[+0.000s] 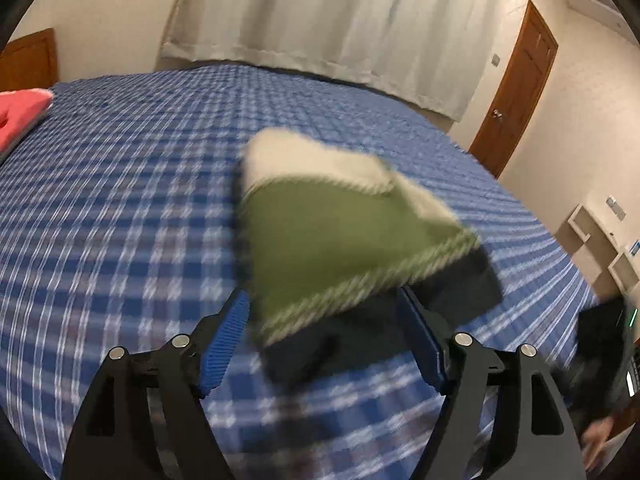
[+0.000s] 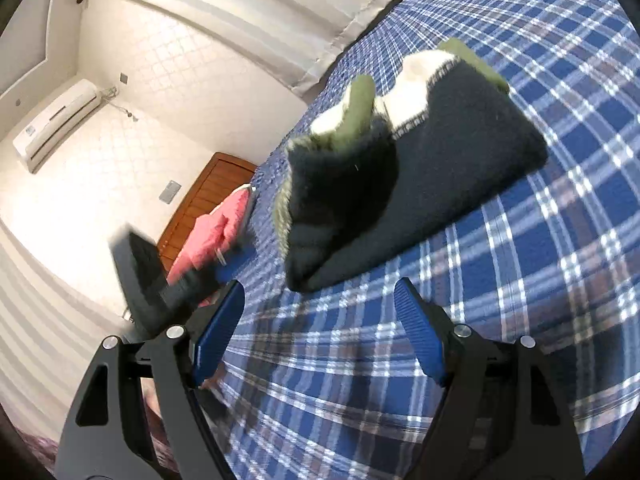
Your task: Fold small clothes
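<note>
**Folded garment on the bed, both grippers empty**

On the blue plaid bed [image 1: 120,184] lies the small garment [image 1: 344,248], a thick bundle of olive green, cream and dark navy fabric. From my left wrist view it sits just ahead of the left gripper [image 1: 324,340]; the picture is blurred, but the navy end looks close to the space between the blue fingers [image 1: 224,344], which stand wide apart and press on nothing. From my right wrist view the same garment [image 2: 440,168] shows its navy side, with green and cream parts at the far end, one flap doubled over near the left edge of the bundle. My right gripper [image 2: 320,332] is just short of it, its fingers [image 2: 420,332] spread wide with only plaid cover between them.

A pink folded piece [image 2: 216,232] rests farther off on the bed, beside a wooden headboard [image 2: 212,188]. I see the left gripper [image 2: 152,276] as a dark blurred shape there. White curtains [image 1: 340,20] hang beyond the bed, a wooden door [image 1: 516,88] stands to the right, and an air conditioner [image 2: 56,120] is mounted on the wall.
</note>
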Available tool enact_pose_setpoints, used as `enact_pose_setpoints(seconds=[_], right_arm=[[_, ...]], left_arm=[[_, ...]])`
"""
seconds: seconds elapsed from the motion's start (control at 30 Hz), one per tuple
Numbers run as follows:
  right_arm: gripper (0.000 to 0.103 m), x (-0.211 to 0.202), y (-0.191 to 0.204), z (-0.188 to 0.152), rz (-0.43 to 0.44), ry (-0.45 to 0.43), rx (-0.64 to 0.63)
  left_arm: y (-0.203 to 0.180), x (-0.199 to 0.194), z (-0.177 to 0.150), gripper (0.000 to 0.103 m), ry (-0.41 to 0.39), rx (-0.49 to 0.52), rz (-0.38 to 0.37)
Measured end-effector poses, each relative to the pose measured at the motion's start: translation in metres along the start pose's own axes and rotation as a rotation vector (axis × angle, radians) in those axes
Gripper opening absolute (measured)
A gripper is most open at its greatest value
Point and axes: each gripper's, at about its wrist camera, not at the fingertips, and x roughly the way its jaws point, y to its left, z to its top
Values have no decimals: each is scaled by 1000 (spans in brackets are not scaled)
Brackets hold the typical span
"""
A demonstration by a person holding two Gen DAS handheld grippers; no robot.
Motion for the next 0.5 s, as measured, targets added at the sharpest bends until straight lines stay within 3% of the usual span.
enact_pose_setpoints(seconds=[0.1,0.2,0.37,0.5], right_arm=[[77,-5,9,28,29,-28,8],[77,2,16,62,4,-33,-7],[76,46,2,118,-56,26,32],[74,82,-5,141,-152,74,6]], left_arm=[[6,3,-19,75,12,39,23],[7,9,-26,75,19,47,25],[19,25,-28,75,43,-15,10],[23,32,-32,75,64,-39,3]])
